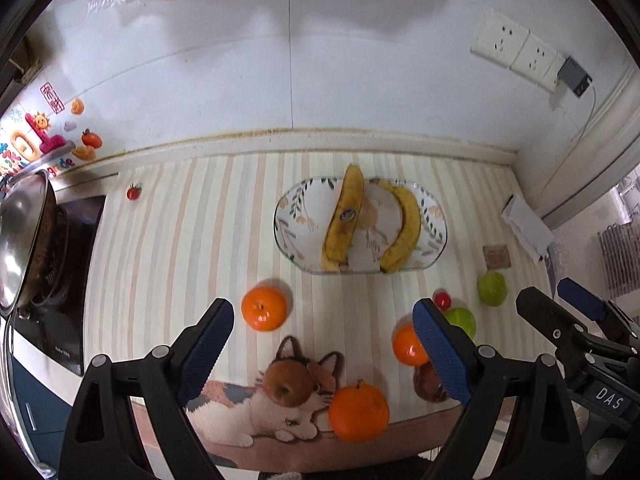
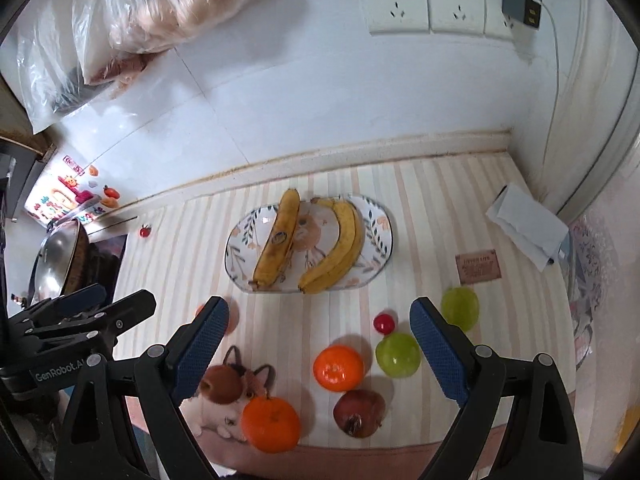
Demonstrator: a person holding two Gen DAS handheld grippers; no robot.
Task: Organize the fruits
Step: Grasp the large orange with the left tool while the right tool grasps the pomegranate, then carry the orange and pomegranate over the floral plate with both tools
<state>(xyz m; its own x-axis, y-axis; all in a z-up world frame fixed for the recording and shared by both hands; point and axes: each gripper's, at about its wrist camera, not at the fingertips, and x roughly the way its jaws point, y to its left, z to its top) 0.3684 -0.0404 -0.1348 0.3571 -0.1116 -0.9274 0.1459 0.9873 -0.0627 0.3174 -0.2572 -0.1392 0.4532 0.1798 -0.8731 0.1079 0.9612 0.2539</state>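
- Far left on the counter (image 1: pixel 168 240): small red tomato (image 1: pixel 134 192) alone near the wall, well apart from everything else, beside the stove with its wok (image 1: pixel 20 240).
- Left gripper (image 1: pixel 324 344): jaws wide open, holding nothing, hovering above the front fruits.
- Left of centre: one orange (image 1: pixel 264 308) loose on the striped mat; nearer the front edge, a brown apple (image 1: pixel 288 384) and a second orange (image 1: pixel 358 412) just beside each other on the cat picture.
- Centre, toward the wall: oval plate (image 2: pixel 240 248) carrying only bananas (image 2: pixel 336 248), one lying apart on its left half, the rest on its right.
- Right of centre: third orange (image 2: pixel 338 368), dark red apple (image 2: pixel 360 414), a green fruit (image 2: pixel 398 354) and a tiny red one (image 2: pixel 384 323), all off the plate.
- Right gripper (image 2: pixel 320 344): jaws also fully apart and empty.
- Far right: second green fruit (image 2: pixel 460 306), alone.
- Judged early: bananas plated, roughly nine loose fruits left to gather.
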